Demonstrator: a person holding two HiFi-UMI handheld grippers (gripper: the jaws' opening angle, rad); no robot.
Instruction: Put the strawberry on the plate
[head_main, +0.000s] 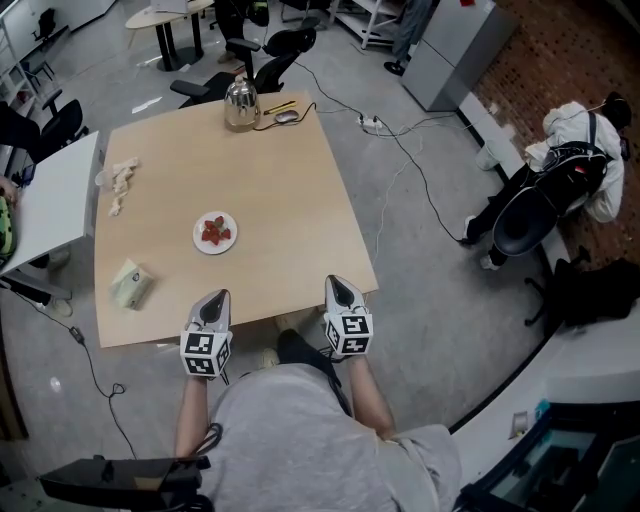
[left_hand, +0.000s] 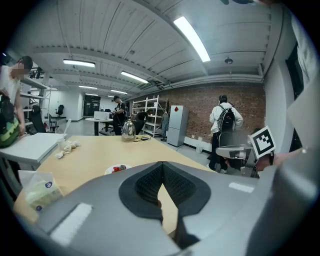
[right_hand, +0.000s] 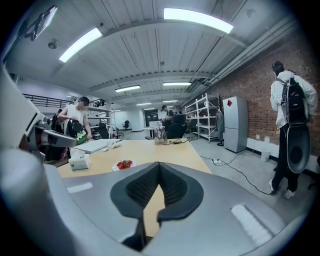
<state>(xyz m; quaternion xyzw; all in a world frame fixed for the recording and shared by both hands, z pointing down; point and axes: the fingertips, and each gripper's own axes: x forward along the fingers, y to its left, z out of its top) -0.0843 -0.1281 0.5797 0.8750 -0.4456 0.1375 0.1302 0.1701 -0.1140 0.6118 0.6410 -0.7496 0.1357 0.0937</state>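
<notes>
The left gripper and right gripper hang over the table's near edge, each with its fingers pressed together on nothing. Bare tabletop lies between them and the white plate, which holds glossy red strawberries clustered left of centre.

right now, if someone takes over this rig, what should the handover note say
Left gripper: shut, empty, at the near edge of the table.
Right gripper: shut, empty, same edge.
Plate: mid-table, strawberries on it.
Done: the fruit looks to be on the plate.
Left: no loose strawberry in view, so likely nothing.
</notes>
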